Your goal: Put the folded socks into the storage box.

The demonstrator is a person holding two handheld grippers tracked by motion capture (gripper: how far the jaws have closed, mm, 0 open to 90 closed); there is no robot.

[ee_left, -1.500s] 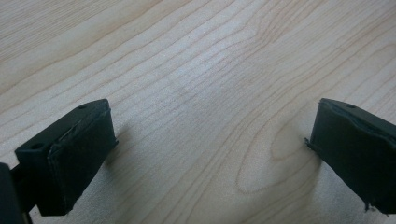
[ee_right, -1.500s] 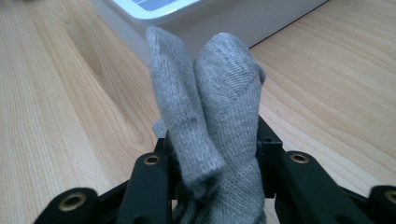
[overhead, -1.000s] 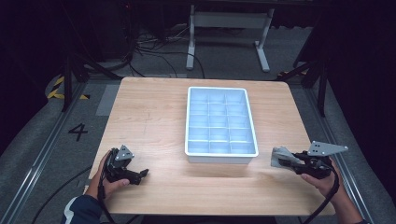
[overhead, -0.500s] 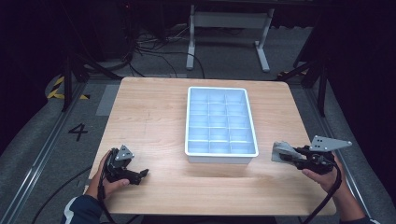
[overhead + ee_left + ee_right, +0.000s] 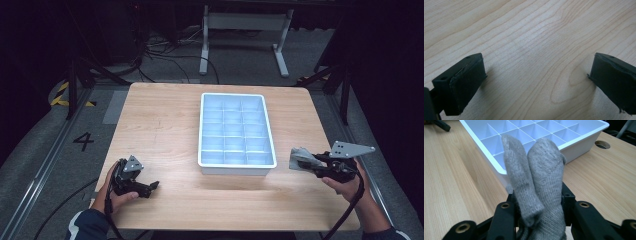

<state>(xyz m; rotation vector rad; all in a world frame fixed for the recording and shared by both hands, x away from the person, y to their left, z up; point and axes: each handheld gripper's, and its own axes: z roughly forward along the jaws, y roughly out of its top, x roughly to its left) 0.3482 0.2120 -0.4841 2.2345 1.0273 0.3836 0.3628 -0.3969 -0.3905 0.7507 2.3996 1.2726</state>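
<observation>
A folded grey knitted cloth (image 5: pixel 536 172) sticks up between the jaws of my right gripper (image 5: pixel 312 164), which is shut on it. That gripper hangs just above the table's right side, a short way from the near right corner of the white compartment tray (image 5: pixel 237 163). The grey cloth (image 5: pixel 301 159) points toward the tray. My left gripper (image 5: pixel 150 187) rests low over the near left of the wooden table (image 5: pixel 160 120). Its jaws stand wide open, with bare wood (image 5: pixel 536 62) between them.
The tray (image 5: pixel 584 143) has several empty compartments. A round cable hole (image 5: pixel 602 144) sits in the tabletop beyond the tray in the right gripper view. Cables and a metal stand's legs (image 5: pixel 242 35) lie on the floor past the table's far edge.
My right gripper with the cloth has shifted slightly right and toward the near edge. The left gripper has stayed in place.
</observation>
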